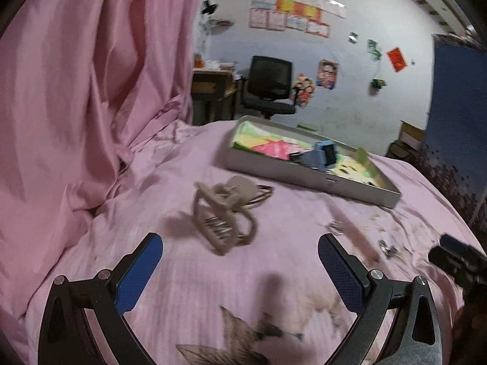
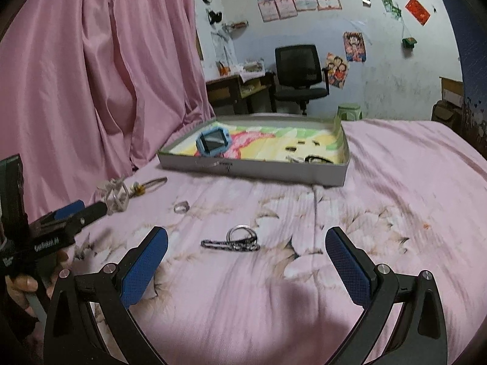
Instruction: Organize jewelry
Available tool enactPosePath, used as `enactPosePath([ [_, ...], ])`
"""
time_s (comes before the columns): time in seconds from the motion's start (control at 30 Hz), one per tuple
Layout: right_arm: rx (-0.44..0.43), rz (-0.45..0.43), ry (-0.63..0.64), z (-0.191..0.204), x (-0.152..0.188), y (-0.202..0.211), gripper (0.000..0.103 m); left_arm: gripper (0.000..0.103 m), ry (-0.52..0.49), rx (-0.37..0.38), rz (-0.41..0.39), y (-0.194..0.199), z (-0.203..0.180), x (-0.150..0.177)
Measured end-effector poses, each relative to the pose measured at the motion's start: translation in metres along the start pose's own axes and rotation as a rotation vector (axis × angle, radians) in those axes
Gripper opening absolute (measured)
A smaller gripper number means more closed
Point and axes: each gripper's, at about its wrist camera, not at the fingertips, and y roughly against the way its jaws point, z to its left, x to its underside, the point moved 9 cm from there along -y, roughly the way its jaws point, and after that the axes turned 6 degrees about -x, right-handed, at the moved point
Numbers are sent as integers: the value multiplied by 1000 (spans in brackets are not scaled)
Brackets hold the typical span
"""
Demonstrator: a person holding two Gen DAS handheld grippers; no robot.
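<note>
Jewelry lies scattered on the pink bed sheet (image 2: 380, 188), and most of it is not yet in the box.

Nearest to the right hand-held gripper (image 2: 246, 261) is a ring with a dark patterned strap or chain (image 2: 234, 240), flat on the sheet just in front of the blue pads (image 2: 143, 270). The fingers stand wide apart and hold nothing; they touch nothing. I judge that this piece is a risk: it is thin and lies flat on soft cloth, so the fingers may pinch the sheet together with it, or catch only the ring and let the strap hang and slip.

The left hand-held gripper (image 1: 240, 264) is also wide apart and empty. Just ahead of it lies a beige hair claw clip (image 1: 225, 216), with a thin bangle (image 1: 261, 194) partly under it. They seem to touch, so lifting the clip may drag the bangle along. The left view is blurred, so fine detail is not sure.

A little farther lies a small silver ring (image 2: 181, 206), which could easily sink into a fold.

Farthest, the shallow grey box (image 2: 252, 168) already holds a blue watch (image 2: 213, 143) and some small dark pieces (image 2: 316, 159). Its wall is low, so something dropped from high may bounce out.
</note>
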Motion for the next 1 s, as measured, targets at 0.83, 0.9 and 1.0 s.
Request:
enactPosePath([
  [0.83, -53, 217, -65, 14, 26, -62, 66, 85, 16, 106, 125, -50, -11, -4],
  [0.9, -72, 219, -62, 16, 25, -64, 61, 81, 22, 118, 122, -50, -11, -4],
  [1.0, -95, 218, -57, 19, 26, -65, 55, 72, 34, 128, 126, -52, -11, -3],
])
